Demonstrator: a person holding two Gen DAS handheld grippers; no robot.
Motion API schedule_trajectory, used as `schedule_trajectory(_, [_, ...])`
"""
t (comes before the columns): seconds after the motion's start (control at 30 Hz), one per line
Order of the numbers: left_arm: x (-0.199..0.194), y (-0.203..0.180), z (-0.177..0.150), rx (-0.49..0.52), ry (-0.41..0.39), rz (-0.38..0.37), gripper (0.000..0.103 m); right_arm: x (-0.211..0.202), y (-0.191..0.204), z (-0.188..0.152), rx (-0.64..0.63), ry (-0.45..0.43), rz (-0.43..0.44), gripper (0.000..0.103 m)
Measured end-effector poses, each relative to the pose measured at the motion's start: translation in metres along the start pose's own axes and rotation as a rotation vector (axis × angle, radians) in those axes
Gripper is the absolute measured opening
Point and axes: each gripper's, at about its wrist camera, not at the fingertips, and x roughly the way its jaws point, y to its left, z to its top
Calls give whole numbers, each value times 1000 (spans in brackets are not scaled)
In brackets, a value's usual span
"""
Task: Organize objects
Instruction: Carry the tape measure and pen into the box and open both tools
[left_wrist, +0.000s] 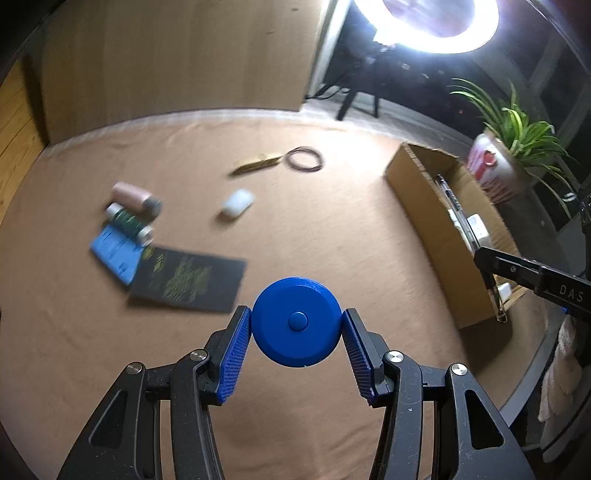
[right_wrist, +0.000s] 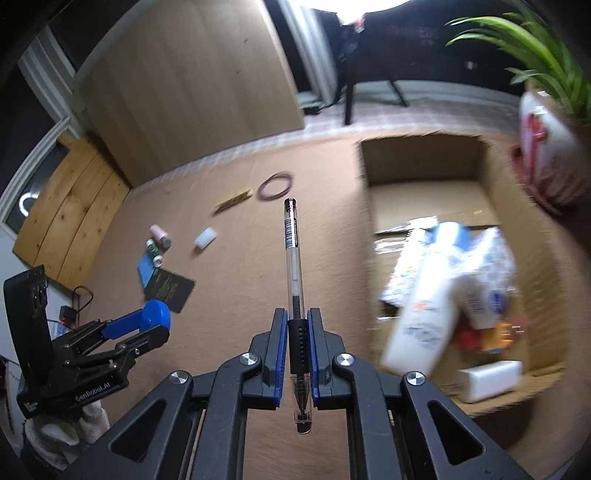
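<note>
My left gripper (left_wrist: 296, 323) is shut on a round blue tape measure (left_wrist: 296, 321) and holds it above the brown table; it also shows in the right wrist view (right_wrist: 155, 314). My right gripper (right_wrist: 297, 325) is shut on a clear pen (right_wrist: 293, 258) by its black grip, left of the open cardboard box (right_wrist: 365, 166). The pen points away from me. The box (left_wrist: 417, 177) holds a white bottle (right_wrist: 424, 314), packets and a white block (right_wrist: 487, 380). The right gripper's finger (left_wrist: 517, 266) reaches in at the right of the left wrist view.
On the table lie a black card (left_wrist: 188, 280), a blue card (left_wrist: 114, 254), two small bottles (left_wrist: 133, 210), a white case (left_wrist: 238, 203), a gold clip (left_wrist: 258, 164) and hair ties (left_wrist: 304, 158). A potted plant (left_wrist: 513, 147) stands behind the box.
</note>
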Motion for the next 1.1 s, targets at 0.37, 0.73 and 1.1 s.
schedule_trajectory(0.37, [18,-88,50,135,-53,-67,54,-44,-72,5,89,-89,-125,10])
schedule_trajectory(0.73, [59,-159,100,204,-72,-106,54,-37,-110,15,119,-83,-162,10])
schedule_trajectory(1.1, [102,-199,130,220,-59,-91,54,-25,-122,26,108,-66,-162,10])
